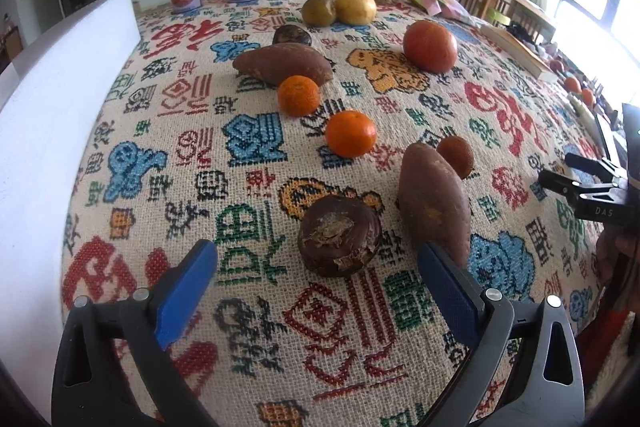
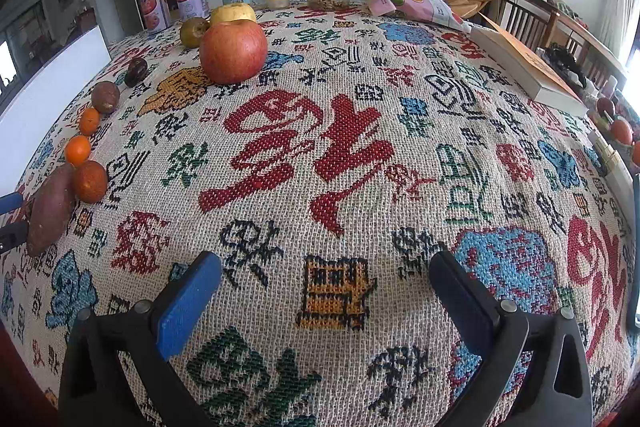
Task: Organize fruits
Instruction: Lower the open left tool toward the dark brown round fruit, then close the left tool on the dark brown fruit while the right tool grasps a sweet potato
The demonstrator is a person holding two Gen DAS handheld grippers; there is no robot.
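Between spread left gripper (image 1: 318, 261) fingers, brown fruit (image 1: 339, 235), cloth around it

**Camera positions**

Left wrist: low over the table (image 1: 120, 115), close behind a dark fruit (image 1: 339, 235), facing the far jars. Right wrist: low, facing likewise over bare cloth. Shared: red apple (image 2: 233, 51), sweet potato (image 2: 50, 211), tangerines.

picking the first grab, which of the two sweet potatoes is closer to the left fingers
The sweet potato standing just beyond the left gripper's right finger, beside the dark mangosteen. The other sweet potato lies farther back, behind the two oranges.
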